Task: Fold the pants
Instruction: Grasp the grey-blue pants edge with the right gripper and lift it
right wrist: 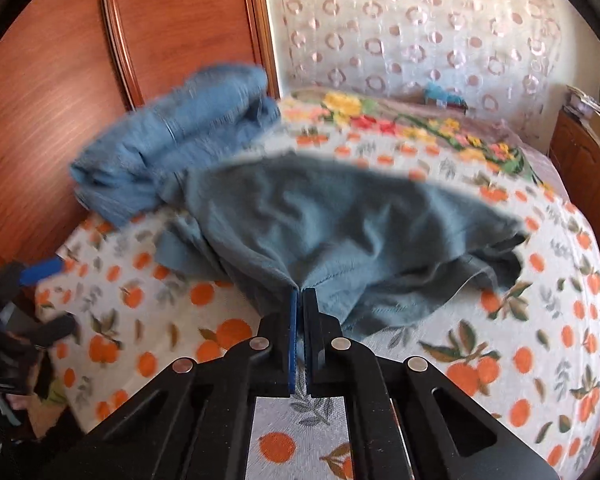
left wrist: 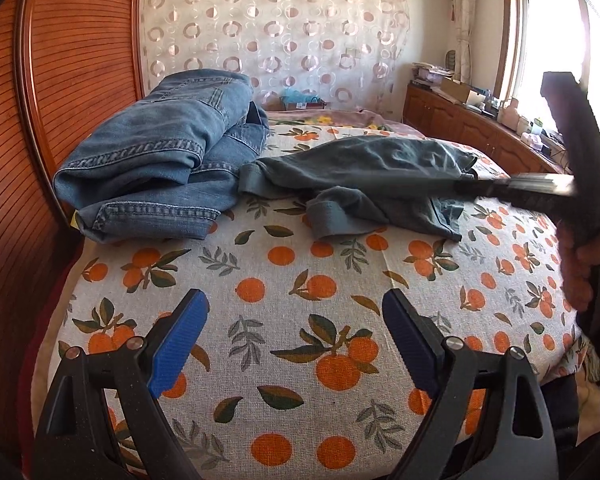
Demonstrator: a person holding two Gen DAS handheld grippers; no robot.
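Grey-green pants (left wrist: 364, 184) lie crumpled on the orange-print bed cover (left wrist: 300, 280); they also show in the right wrist view (right wrist: 340, 220). My right gripper (right wrist: 300, 292) is shut on an edge of these pants, which pucker at its tips; it shows in the left wrist view (left wrist: 466, 186) at the right. My left gripper (left wrist: 296, 312) is open and empty over the bare cover, well in front of the pants.
A pile of folded blue jeans (left wrist: 160, 152) sits at the far left by the wooden headboard (left wrist: 72, 60), touching the pants' far end. A floral blanket (right wrist: 420, 124) lies beyond. A wooden cabinet (left wrist: 480, 124) runs along the right under the window.
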